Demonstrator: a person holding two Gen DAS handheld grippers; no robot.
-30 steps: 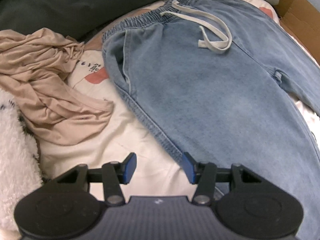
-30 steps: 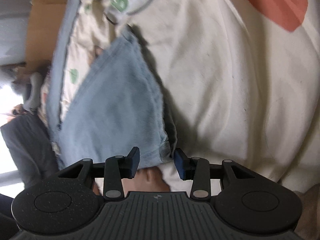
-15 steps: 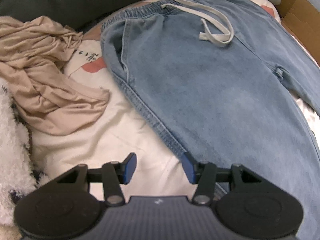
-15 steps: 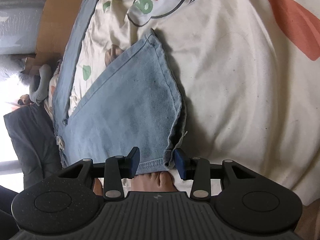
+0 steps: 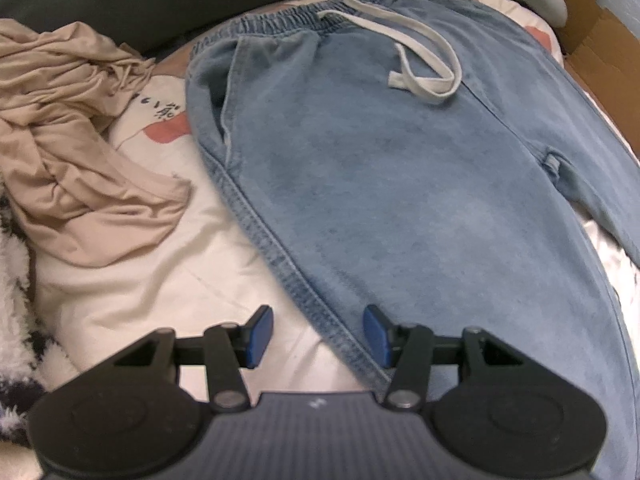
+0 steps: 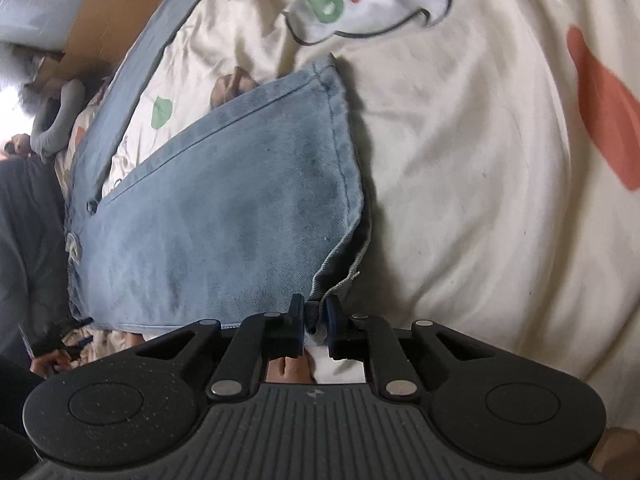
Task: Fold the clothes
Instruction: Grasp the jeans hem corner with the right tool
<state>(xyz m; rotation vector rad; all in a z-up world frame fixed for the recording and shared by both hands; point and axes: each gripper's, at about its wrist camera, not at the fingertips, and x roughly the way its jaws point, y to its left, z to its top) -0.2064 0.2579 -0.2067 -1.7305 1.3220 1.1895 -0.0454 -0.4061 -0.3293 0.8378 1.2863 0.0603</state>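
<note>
Firstly, right gripper (image 6: 313, 322) — jaws have just been closing and now pinch the hem corner of one jeans (image 6: 224, 216) leg, denim caught between the blue pads. Left gripper (image 5: 318, 336) — fingers released, standing apart and gripping nothing, with the outer side seam of the jeans (image 5: 400, 184) running down between them. Jeans: light blue, spread flat on a cream printed bedsheet (image 5: 132, 284), elastic waistband at the far end, white drawstring (image 5: 424, 60) looped on the front. Beige garment (image 5: 76, 152): crumpled on the sheet, beside the jeans' waist, apart from them. Cardboard box (image 5: 596, 36): at the bed's far edge.
</note>
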